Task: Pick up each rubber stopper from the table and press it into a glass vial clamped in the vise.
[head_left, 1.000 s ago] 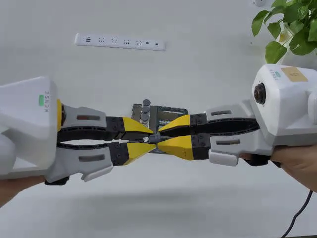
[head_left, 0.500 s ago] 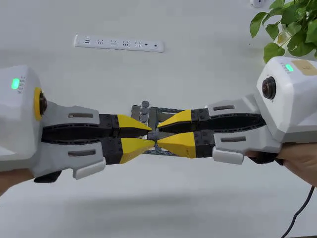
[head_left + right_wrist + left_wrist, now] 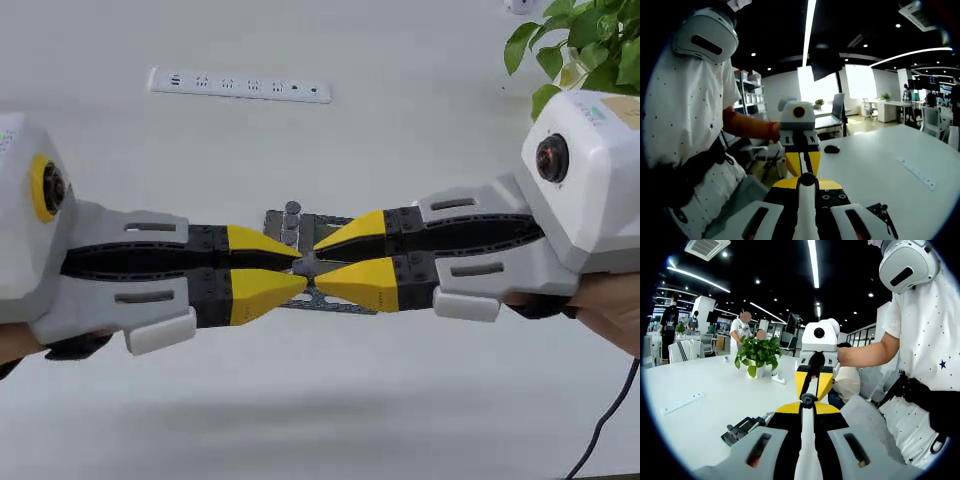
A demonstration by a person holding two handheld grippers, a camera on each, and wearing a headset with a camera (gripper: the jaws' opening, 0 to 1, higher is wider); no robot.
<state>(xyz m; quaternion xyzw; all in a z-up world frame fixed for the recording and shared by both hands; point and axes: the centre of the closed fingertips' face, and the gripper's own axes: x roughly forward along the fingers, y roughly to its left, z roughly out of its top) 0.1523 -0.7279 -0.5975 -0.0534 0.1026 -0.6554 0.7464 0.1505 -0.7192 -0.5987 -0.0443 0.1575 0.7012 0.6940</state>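
The left gripper (image 3: 299,273) and the right gripper (image 3: 318,262) are meeting tip to tip directly above the vise (image 3: 325,228), which is sitting on the white bench (image 3: 400,400). A small grey rubber stopper (image 3: 308,265) is sitting between the two sets of yellow tips, over the middle of the vise and clear of it.

Both pairs of jaws are pinching down to a narrow gap, and each pair seems to be closing on that same stopper. Each gripper view is showing a dark round piece right at the end of its own jaws, with the other gripper facing it just beyond. Which gripper is actually carrying the stopper I cannot tell.

At the left end of the vise a short row of vials (image 3: 291,224) is standing upright. Their tops are looking grey, so some are probably stoppered already, though they are too small to count or confirm.

As a judgement, the task is running partway: one stopper is off the bench and seemingly being passed or re-gripped above the vise. Pressing it into a vial is not yet done, and how many stoppers are remaining I cannot tell.
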